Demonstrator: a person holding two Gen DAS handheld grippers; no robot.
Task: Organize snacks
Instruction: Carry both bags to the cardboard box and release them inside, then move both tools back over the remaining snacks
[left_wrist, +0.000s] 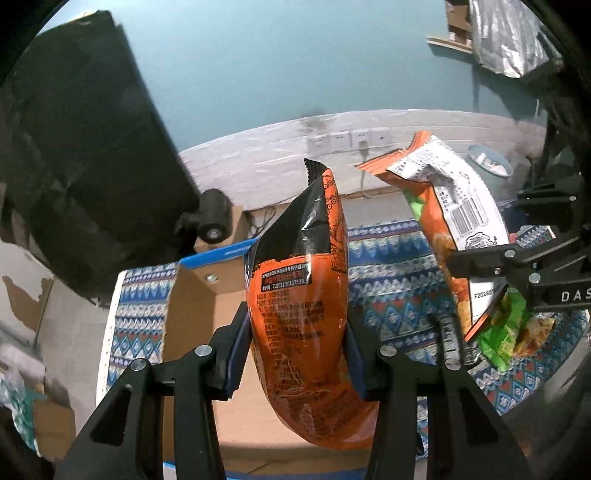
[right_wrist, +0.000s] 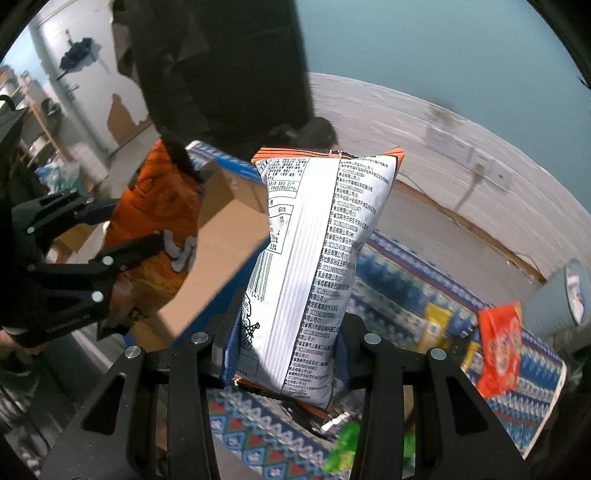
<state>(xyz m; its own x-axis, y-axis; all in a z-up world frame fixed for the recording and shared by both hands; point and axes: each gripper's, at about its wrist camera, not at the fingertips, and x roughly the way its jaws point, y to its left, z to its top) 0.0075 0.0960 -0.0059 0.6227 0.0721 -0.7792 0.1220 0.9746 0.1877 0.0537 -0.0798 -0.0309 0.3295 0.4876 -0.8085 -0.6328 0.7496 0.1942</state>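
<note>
Up close in the left wrist view, the left gripper (left_wrist: 297, 339) pinches an orange and black snack bag (left_wrist: 301, 306) between its two blue-padded fingers, at the centre of the frame. That bag stands nearly upright, above an open cardboard box (left_wrist: 192, 295) with a blue rim that fills the lower left. To the right of the frame, the right gripper (left_wrist: 476, 275) reaches in from the edge and clamps an orange and white chip bag (left_wrist: 454, 206), held tilted above a blue patterned cloth (left_wrist: 391, 266). Seen from the right wrist view, the same chip bag (right_wrist: 314, 266) fills the centre, its white printed back and barcode facing the camera, squeezed between the right gripper (right_wrist: 284, 354) fingers. Off to the left of that frame, the left gripper (right_wrist: 122, 240) and its orange bag (right_wrist: 162, 206) hang over the box (right_wrist: 221, 251). At the lower right, a red packet (right_wrist: 498, 350) and a yellow packet (right_wrist: 436, 321) lie on the cloth (right_wrist: 399, 295), beside a grey bin (right_wrist: 557, 299).
</note>
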